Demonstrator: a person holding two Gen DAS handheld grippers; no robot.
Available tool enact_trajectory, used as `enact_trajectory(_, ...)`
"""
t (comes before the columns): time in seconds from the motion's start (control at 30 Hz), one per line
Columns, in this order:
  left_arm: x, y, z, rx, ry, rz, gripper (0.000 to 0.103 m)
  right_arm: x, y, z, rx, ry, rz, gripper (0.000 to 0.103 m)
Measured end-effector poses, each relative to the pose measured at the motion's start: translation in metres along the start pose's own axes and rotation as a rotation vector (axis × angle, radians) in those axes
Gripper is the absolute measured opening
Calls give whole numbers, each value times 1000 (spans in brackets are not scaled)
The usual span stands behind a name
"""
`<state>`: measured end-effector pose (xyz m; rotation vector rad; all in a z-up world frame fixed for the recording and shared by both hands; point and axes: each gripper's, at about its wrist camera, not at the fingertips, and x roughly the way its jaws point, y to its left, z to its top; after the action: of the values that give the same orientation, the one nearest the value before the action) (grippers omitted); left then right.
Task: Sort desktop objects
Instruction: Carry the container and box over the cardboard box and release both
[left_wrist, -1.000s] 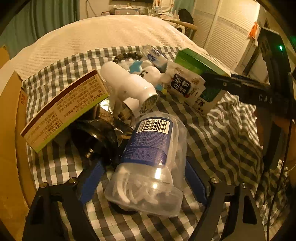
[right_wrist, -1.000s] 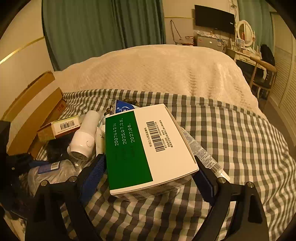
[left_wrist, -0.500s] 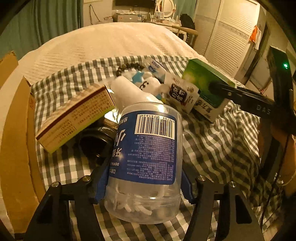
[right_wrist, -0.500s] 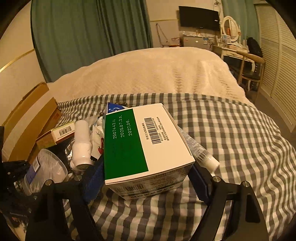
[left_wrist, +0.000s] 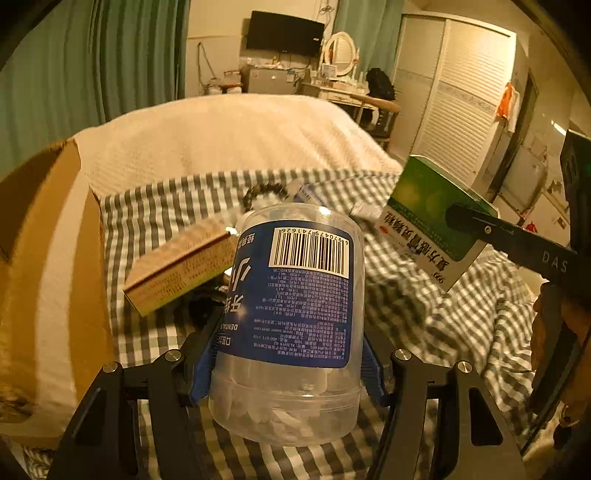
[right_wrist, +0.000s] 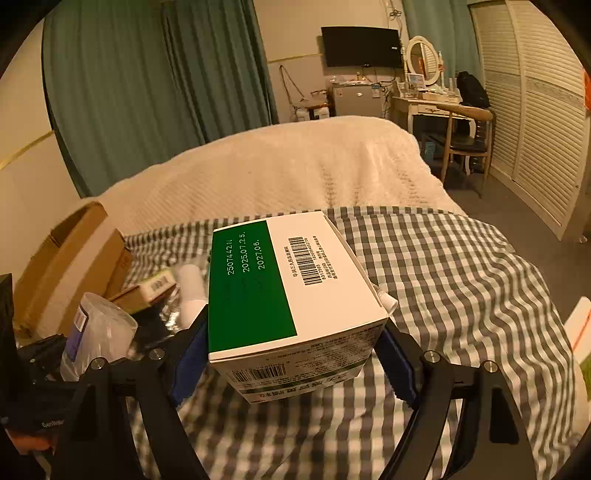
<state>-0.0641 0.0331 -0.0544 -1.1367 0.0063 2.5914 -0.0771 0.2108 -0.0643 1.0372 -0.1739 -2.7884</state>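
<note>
The left tongs clench a clear floss-pick jar by its slick round sides; the right tongs clamp a light, crushable green-and-white carton above the checked bedspread.

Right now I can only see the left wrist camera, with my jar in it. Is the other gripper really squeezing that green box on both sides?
Observer: Yes. The right gripper has a blue pad pressed on each side of the green box; its jaws have just been closing.
Operator: What's on top of the box?
Observer: A green panel with white dates, and a barcode on the white part.
Operator: Is my jar hiding anything?
Observer: Yes. A white bottle lies on the checked cloth just left of the box, behind your jar.
</note>
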Motion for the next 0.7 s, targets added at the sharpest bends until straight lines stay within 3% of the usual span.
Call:
enact_trajectory(0.3, -56, 17, 17, -51, -53, -12, 65, -63, 53, 25, -75, -58, -13, 81)
enact_trajectory(0.7, -123, 49, 41, -35, -159, 21, 65, -124, 138, 54, -244, -143, -28, 81)
